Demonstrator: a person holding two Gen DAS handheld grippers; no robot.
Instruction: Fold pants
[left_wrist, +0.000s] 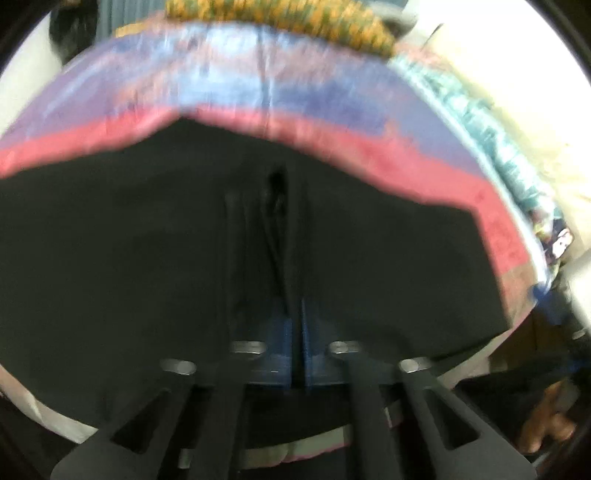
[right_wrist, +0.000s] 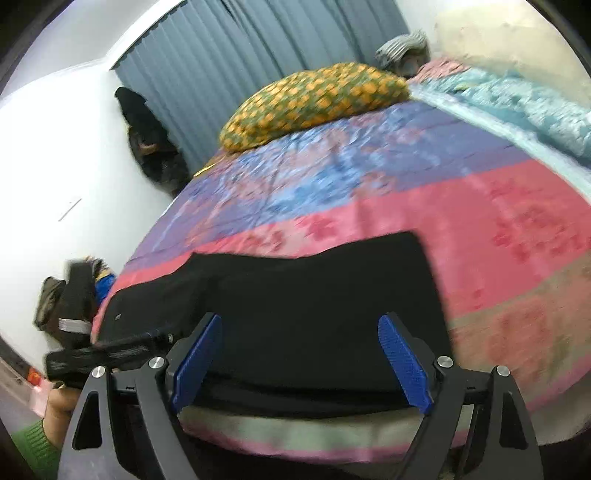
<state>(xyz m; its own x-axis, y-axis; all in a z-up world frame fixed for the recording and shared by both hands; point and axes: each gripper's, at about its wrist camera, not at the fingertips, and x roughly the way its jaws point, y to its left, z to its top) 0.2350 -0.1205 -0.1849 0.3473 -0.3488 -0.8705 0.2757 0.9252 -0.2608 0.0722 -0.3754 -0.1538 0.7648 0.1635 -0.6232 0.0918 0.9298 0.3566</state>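
Black pants (left_wrist: 147, 258) lie spread flat on a pink, blue and purple bedspread (left_wrist: 258, 92). My left gripper (left_wrist: 297, 343) points down onto them with its blue pads pressed together. A ridge of black cloth runs from the pads up the middle, so the pads pinch the pants. In the right wrist view the pants (right_wrist: 314, 288) lie along the near edge of the bed (right_wrist: 480, 221). My right gripper (right_wrist: 301, 365) hovers over their near hem with its jaws wide apart and nothing between them.
An orange and green pillow (right_wrist: 314, 99) lies at the far end of the bed and a teal blanket (right_wrist: 517, 99) along its right side. Blue-grey curtains (right_wrist: 258, 55) and dark clothes (right_wrist: 147, 136) hang beyond. A hand in a green sleeve (right_wrist: 37, 439) shows at lower left.
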